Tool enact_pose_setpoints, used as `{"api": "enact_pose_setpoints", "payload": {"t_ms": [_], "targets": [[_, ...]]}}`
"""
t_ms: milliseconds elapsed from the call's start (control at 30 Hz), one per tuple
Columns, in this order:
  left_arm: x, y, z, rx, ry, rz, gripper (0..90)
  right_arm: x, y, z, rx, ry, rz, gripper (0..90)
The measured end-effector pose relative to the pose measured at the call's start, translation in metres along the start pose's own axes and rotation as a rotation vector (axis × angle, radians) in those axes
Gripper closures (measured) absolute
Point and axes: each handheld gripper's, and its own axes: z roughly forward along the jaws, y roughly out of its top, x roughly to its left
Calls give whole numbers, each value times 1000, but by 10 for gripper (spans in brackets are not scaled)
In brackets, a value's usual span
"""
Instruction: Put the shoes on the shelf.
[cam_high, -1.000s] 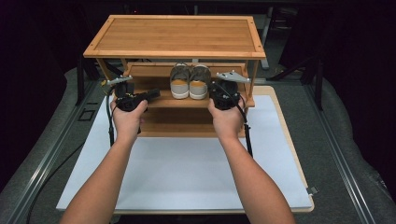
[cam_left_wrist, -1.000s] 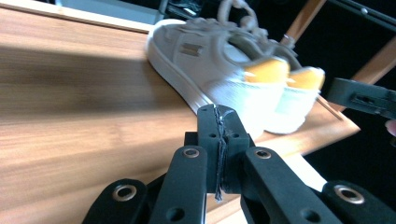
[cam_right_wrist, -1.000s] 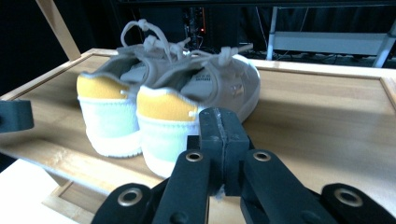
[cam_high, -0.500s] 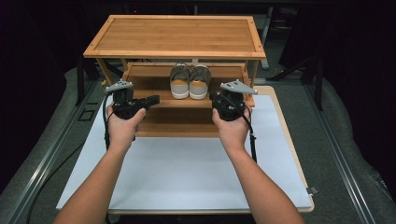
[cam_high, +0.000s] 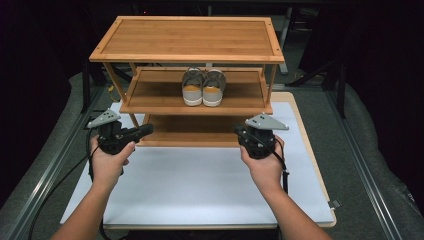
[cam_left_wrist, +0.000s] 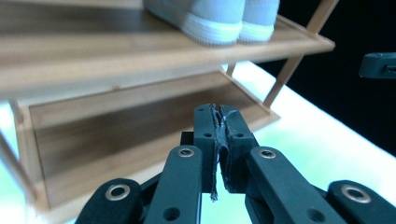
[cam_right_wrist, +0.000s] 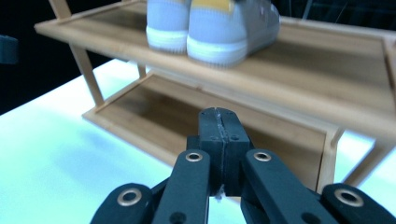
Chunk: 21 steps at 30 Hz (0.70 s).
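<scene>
On the middle shelf of the bamboo shoe rack (cam_high: 150, 95), slightly right of centre, a pair of grey sneakers (cam_high: 202, 87) stood side by side, touching, heels toward the near edge. Both grippers hung low in front of the rack over the white mat (cam_high: 200, 185), the left gripper (cam_high: 146, 130) near the left posts and the right gripper (cam_high: 242, 134) near the right; each had its jaws pressed together with nothing between them. To take the pair cleanly, the jaws would probably need to spread before rising to shelf height, each then closing on one heel collar without knocking the top shelf. The shoes looked soft-sided, with white soles and tan heel patches, likely light and easily squashed.
</scene>
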Motion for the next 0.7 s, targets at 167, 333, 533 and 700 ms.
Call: {"api": "enact_pose_setpoints", "payload": {"t_ms": [167, 333, 533, 700], "targets": [[1, -22, -11, 24, -4, 1, 836, -4, -31, -15, 50, 0, 6, 900], [0, -45, -14, 74, 0, 11, 827, -8, -49, -24, 65, -2, 31, 892], [-4, -69, -10, 118, 10, 45, 778, -10, -77, -27, 94, 1, 71, 887], [-4, -89, -5, 148, 0, 50, 725, -7, -97, -24, 115, -6, 83, 863]]}}
